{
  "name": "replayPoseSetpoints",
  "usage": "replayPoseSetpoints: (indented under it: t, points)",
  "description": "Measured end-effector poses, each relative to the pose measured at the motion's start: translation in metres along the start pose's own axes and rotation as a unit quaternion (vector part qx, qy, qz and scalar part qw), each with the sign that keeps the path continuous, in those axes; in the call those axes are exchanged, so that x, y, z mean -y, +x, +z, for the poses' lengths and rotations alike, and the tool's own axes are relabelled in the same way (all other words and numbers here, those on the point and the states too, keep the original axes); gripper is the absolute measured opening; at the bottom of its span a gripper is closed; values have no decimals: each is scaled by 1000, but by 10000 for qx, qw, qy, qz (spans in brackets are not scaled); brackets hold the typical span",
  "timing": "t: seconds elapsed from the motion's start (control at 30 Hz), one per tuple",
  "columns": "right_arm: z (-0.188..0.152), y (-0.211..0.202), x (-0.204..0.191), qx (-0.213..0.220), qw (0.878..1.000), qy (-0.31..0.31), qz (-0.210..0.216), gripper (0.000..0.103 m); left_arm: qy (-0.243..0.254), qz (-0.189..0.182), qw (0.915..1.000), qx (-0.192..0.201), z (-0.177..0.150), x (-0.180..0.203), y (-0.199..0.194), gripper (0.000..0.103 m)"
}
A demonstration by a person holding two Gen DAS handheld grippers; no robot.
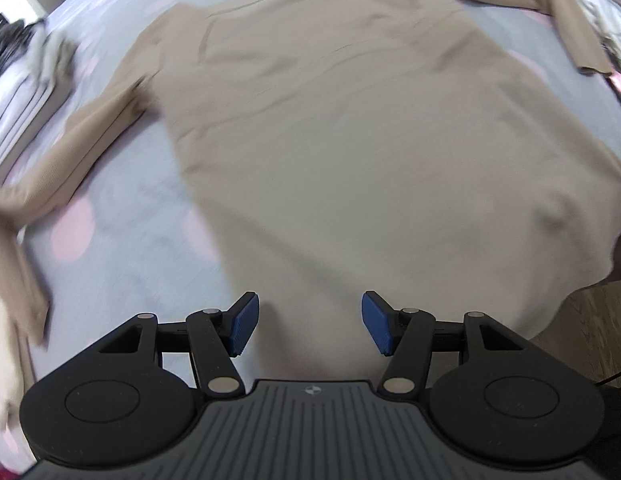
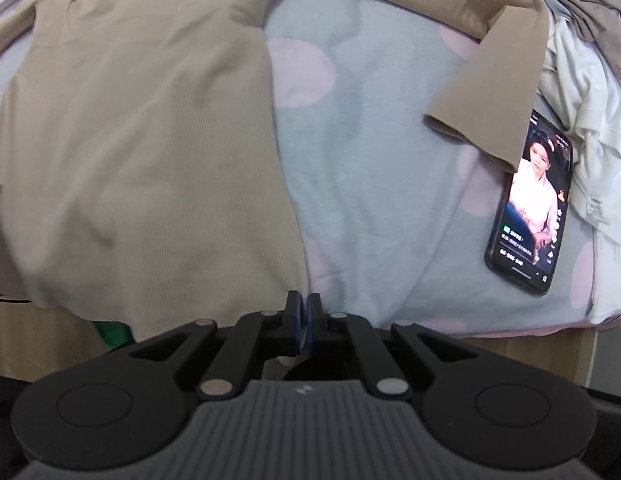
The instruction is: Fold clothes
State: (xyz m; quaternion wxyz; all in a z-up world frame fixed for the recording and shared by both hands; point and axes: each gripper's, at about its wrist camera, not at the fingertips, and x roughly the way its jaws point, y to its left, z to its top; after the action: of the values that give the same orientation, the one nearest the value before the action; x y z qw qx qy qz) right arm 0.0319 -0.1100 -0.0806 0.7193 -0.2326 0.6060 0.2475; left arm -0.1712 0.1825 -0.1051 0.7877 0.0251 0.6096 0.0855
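A beige long-sleeved shirt point(image 1: 350, 140) lies spread flat on the bed, hem toward me, sleeves out to both sides. My left gripper point(image 1: 308, 328) hovers open over the middle of the hem, blue pads point(image 1: 243, 326) wide apart and nothing pinched between them. In the right wrist view the shirt point(image 2: 130, 140) fills the left half. My right gripper point(image 2: 304, 316) is shut at the hem's right corner, and a scrap of beige cloth shows under its closed pads. The right sleeve point(image 2: 490, 92) bends down toward a phone.
A phone point(image 2: 530, 208) with a lit screen lies on the blue, pink-dotted bedspread point(image 2: 370, 160), its top under the cuff. Loose white and grey clothes point(image 2: 582, 60) are piled at the right. Folded items point(image 1: 30, 80) sit far left. Wooden floor point(image 1: 590, 320) shows past the bed's edge.
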Motion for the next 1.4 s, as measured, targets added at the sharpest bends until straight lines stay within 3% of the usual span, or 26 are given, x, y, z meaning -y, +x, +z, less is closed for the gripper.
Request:
replayPoseSetpoints:
  t: [0.2,0.43,0.5,0.53,0.73,0.83,0.87,0.93,1.0,1.03,1.23,1.4]
  points:
    - [4,12,5,-161,9998,21,103,4,-579,-75,9978,-312,-23,-31,2,56]
    - [8,14,7,-269,9993,-108,217,16,-1033,-366,9919,-647,-53,-52,5,58]
    - [9,10,9,-234,9992,-139,277,29,-1086,-463,9903,-735,-57,-54,8,58]
    - [9,8,10,-217,9992,-155,307,31,-1096,-503,9898,-763,-58,-54,10,58]
    - [15,6,27,-154,9997,-25,184,34,-976,-471,9913,-751,-55,-49,14,58]
    - [18,18,39,-320,9981,308,430,36,-931,-484,9923,-661,-54,-47,13,56]
    - [17,20,43,-340,9970,456,531,37,-907,-477,9927,-632,-54,-46,13,52]
    - [16,18,44,-301,9967,480,573,28,-836,-484,9938,-556,-54,-43,11,40]
    - [13,13,40,-225,9972,353,623,15,-853,-609,9934,-469,-54,-43,7,13]
    - [12,9,38,-185,9974,267,648,11,-899,-713,9924,-432,-54,-44,4,6]
    - [9,-24,33,15,9974,-253,681,6,-1087,-1152,9872,-194,-49,-62,-31,3]
    - [12,-60,47,93,9949,-716,710,5,-1356,-1305,9821,-41,-45,-96,-73,3]
